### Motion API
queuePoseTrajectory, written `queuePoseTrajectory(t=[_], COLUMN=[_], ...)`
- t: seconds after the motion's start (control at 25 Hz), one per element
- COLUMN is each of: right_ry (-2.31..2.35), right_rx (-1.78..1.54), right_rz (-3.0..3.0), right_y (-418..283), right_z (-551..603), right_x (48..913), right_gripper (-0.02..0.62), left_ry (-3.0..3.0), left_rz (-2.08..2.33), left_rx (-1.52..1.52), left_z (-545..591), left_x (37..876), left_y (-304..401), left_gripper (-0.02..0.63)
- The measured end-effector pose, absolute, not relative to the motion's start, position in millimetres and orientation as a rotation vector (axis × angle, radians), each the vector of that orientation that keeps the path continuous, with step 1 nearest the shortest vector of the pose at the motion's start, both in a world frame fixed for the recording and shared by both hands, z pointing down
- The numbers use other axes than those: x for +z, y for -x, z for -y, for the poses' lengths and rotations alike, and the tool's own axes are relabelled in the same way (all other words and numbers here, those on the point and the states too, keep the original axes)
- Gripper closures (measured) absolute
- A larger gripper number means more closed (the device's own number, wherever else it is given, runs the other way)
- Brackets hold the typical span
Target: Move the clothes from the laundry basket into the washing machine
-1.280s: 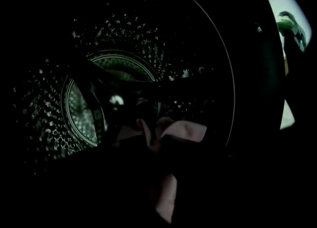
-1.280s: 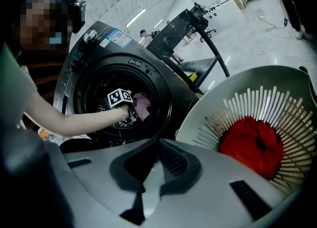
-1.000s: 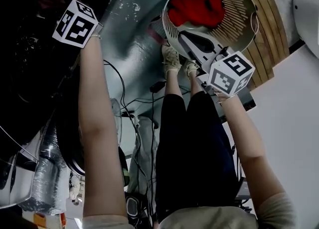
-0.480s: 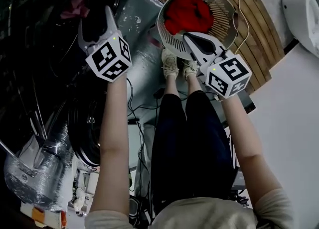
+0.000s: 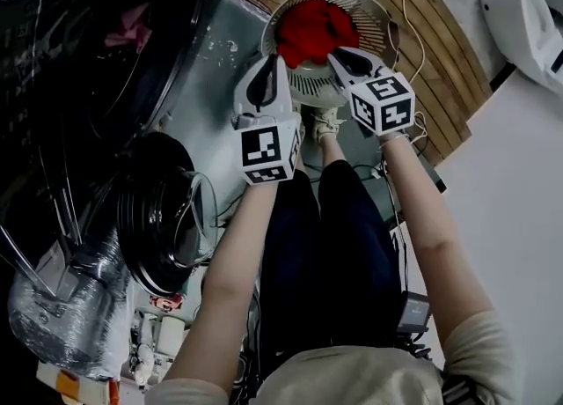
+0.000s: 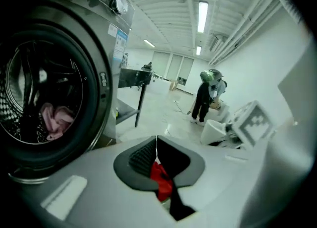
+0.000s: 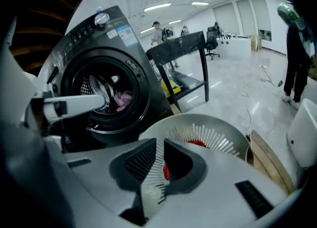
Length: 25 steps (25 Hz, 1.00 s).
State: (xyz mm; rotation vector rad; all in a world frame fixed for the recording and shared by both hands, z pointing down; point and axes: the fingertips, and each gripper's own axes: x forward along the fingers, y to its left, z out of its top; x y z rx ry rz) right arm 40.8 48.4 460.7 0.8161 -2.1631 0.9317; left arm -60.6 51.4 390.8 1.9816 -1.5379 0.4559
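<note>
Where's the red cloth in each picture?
Head view: red cloth top middle, in the basket.
Left gripper view: red cloth low middle, a small patch in a dark gap.
Right gripper view: red cloth middle, in the basket.
Shared landmark: pink cloth in the washer, left of it everywhere.

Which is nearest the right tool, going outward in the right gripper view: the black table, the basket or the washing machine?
1. Basket, right beneath the right tool.
2. Washing machine, behind the basket, to the left.
3. Black table, farther back, past the machine's right side.
</note>
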Motion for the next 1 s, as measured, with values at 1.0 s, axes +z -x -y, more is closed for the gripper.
queuePoseTrajectory(t=[1.0], right_ry=[-0.645], right_rx=[0.853], right_rz=[1.895], right_y=[-24.3], right_z=[19.2], right_x=[737.9], right_gripper=[0.511], left_ry=[-1.817], left_rz=[1.549], left_rx=[0.532], left_z=[-89.4], left_x=[498.5], left_y=[57.8], left_gripper=[0.595])
